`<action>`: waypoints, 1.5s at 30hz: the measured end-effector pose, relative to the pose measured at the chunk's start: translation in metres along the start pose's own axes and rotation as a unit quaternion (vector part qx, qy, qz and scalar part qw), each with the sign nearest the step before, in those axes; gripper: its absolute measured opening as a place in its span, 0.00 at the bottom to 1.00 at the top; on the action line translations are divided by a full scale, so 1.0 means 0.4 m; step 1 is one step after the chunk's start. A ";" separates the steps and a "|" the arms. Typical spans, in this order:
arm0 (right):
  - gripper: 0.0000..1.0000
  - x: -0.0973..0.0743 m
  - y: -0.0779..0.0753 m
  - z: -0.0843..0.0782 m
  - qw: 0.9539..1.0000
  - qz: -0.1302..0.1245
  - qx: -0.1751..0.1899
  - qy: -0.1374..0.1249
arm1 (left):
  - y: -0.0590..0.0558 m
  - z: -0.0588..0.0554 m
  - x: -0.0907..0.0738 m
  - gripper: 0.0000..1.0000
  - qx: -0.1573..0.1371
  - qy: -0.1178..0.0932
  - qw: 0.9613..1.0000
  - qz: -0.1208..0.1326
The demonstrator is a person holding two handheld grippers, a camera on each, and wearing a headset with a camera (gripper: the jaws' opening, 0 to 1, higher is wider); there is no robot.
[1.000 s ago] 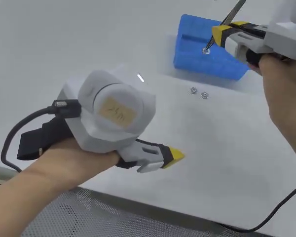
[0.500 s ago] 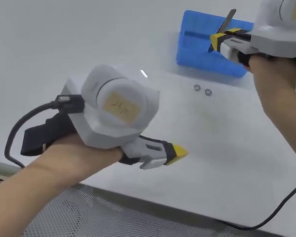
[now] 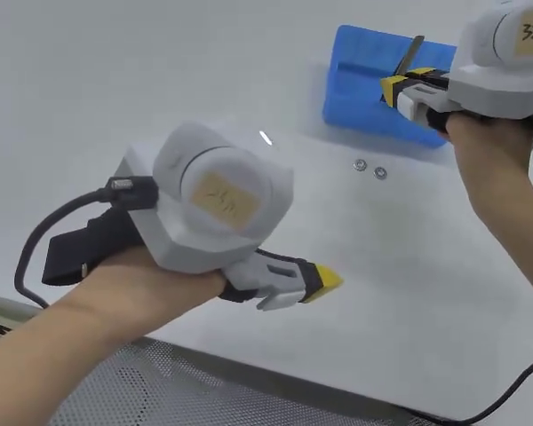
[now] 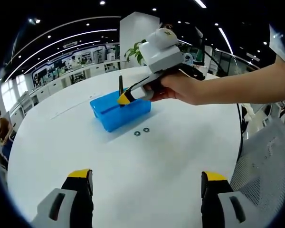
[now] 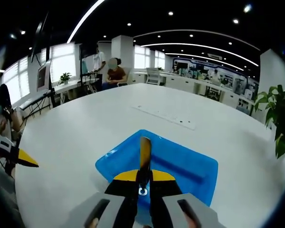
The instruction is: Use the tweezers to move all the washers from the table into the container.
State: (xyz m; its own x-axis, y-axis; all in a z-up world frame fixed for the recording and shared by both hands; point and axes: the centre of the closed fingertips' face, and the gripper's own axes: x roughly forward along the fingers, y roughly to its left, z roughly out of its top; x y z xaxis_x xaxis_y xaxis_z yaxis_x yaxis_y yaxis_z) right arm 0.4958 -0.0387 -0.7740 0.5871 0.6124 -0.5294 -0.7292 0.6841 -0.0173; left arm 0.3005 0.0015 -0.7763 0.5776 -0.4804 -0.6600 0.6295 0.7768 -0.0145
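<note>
**A:** Big open-plan office, rows of ceiling spotlights, and everything's happening on a white round table (image 4: pixel 61 142). So where are the tweezers?

**B:** The thin dark metal tweezers (image 5: pixel 145 149) are pinched in the right gripper (image 5: pixel 143 178), with its jaws clamped tight on them. The free end pokes up out of the yellow tips. The long axis is close to upright in the left gripper view and leans a bit right in the head view. They're over the blue rectangular plastic container (image 5: pixel 180 161). The working end is hidden, so I can't tell how far the tweezers are open. There's a tiny ring low between the jaws in the right gripper view, no idea if it's a washer.

**A:** Any writing?

**B:** "32", handwritten on a tan sticker (image 3: pixel 530 32) on top of the right gripper. The left gripper (image 4: pixel 146 175) has a second tan sticker (image 3: pixel 215 195), but I can't read the scribble on it.

**A:** And the washers?

**B:** Two small silver ring washers (image 3: pixel 360 164) lie flat on the table, side by side, near the container's front wall but not touching it. The left gripper hangs closer to the person, jaws spread wide with nothing between them.
</note>
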 end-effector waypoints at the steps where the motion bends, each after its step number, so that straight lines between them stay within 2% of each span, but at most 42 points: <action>1: 0.04 0.000 -0.001 0.000 1.000 0.000 0.000 0.000 | 0.000 0.000 0.000 0.97 0.000 0.000 1.000 0.000; 4: 0.04 -0.002 0.000 -0.001 1.000 0.000 0.003 0.000 | -0.002 0.004 0.000 0.97 0.000 -0.003 1.000 -0.002; 7: 0.04 -0.021 0.005 0.016 1.000 0.001 0.009 -0.009 | -0.002 0.008 -0.002 0.97 0.002 -0.005 1.000 0.000; 12: 0.04 -0.066 0.019 0.061 0.999 0.008 0.026 -0.039 | 0.000 0.010 -0.005 0.97 0.000 -0.007 1.000 0.002; 15: 0.04 -0.109 0.036 0.089 0.998 0.012 0.032 -0.058 | -0.001 0.009 -0.006 0.97 -0.001 -0.008 1.000 0.003; 20: 0.04 -0.152 0.061 0.092 0.997 0.017 0.043 -0.068 | -0.003 0.010 -0.006 0.98 -0.002 -0.010 1.000 0.003; 25: 0.04 -0.172 0.103 0.053 0.997 0.028 0.048 -0.055 | -0.006 0.010 -0.003 0.97 -0.001 -0.009 1.000 0.001; 30: 0.04 -0.171 0.131 -0.005 0.997 0.036 0.063 -0.033 | -0.009 0.011 -0.003 0.97 -0.001 -0.011 1.000 -0.001; 35: 0.04 -0.162 0.162 -0.052 0.998 0.039 0.054 -0.009 | -0.007 0.006 -0.003 0.97 -0.003 -0.008 1.000 -0.001; 43: 0.05 -0.142 0.178 -0.075 0.998 0.043 0.047 0.002 | -0.007 0.005 -0.004 0.97 -0.002 -0.007 1.000 -0.001; 45: 0.05 -0.136 0.172 -0.084 0.999 0.037 0.036 0.008 | -0.008 0.003 -0.004 0.97 -0.003 -0.006 1.000 -0.002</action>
State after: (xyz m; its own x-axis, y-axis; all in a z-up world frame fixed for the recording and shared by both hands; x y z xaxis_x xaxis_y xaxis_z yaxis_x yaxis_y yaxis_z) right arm 0.4018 -0.0381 -0.7749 0.5273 0.6563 -0.5397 -0.7427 0.6645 0.0824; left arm 0.2982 -0.0007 -0.7742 0.5819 -0.4880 -0.6506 0.6283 0.7777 -0.0213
